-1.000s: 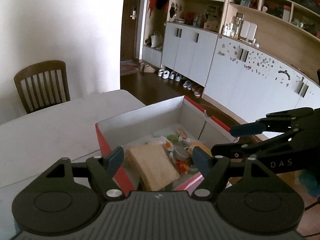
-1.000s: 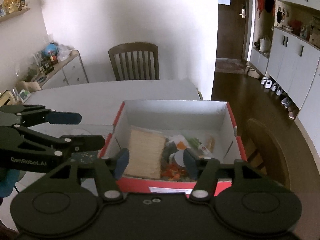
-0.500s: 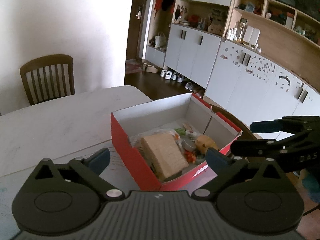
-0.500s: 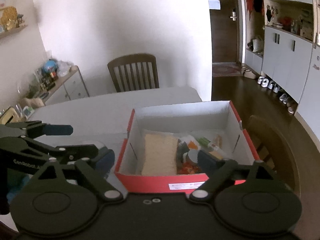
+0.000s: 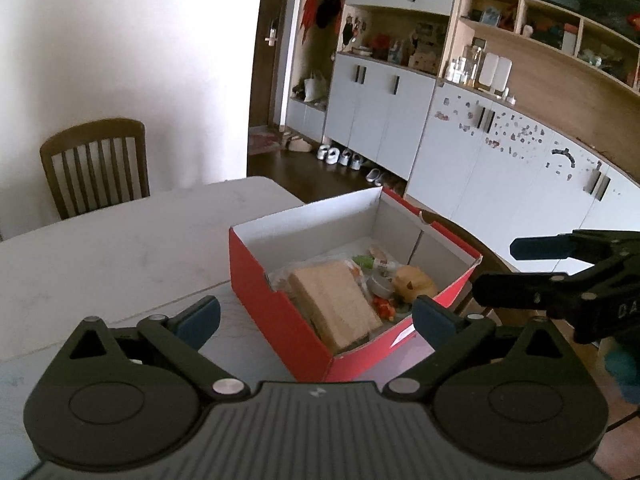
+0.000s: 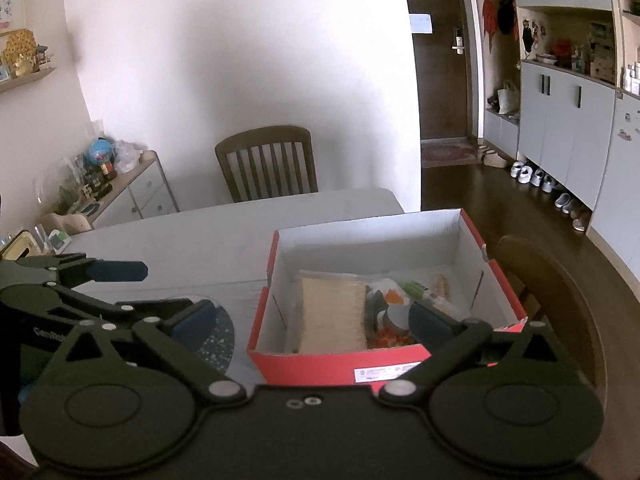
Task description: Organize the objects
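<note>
The box (image 6: pixel 340 368) sits at the surface's (image 6: pixel 224 232) right edge, near its front corner. In the box, a flat pad (image 6: pixel 334 314) lies along the left wall, small items (image 6: pixel 394 312) crowd to its right. 1 chair (image 6: pixel 266 164) stands behind the surface's far edge, another chair (image 6: pixel 548 280) beside its right edge.

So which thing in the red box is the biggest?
The flat tan woven pad, lying along the left side of the red box; the small items beside it are far smaller.

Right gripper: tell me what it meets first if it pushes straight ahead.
Probably the red box: its near wall sits right ahead of the open right gripper, before the tan slab inside. Depth is uncertain.
</note>
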The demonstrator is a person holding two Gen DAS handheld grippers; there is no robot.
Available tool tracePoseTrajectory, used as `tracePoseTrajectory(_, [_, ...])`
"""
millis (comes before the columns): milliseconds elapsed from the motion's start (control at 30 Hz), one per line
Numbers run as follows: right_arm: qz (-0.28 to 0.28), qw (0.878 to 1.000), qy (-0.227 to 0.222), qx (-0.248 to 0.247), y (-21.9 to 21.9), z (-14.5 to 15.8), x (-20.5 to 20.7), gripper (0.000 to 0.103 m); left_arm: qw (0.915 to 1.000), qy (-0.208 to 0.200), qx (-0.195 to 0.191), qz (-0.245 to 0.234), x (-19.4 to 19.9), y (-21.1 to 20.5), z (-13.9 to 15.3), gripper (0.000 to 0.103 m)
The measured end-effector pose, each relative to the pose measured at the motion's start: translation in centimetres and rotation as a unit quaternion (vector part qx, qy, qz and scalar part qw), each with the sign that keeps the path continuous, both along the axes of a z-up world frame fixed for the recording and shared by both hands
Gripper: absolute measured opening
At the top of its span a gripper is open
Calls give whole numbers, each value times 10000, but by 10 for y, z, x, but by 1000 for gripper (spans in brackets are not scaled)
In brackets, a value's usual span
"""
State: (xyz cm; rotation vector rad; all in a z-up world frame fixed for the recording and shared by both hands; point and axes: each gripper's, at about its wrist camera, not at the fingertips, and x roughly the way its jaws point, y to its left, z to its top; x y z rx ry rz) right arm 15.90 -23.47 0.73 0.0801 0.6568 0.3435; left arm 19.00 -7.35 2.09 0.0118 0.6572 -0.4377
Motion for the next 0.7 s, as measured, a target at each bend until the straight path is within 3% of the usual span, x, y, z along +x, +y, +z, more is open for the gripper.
tracePoseTrajectory(700, [-175,9997,166,50,1,-7,-9,103,9997,-41,56,-217,-10,-4,0,103])
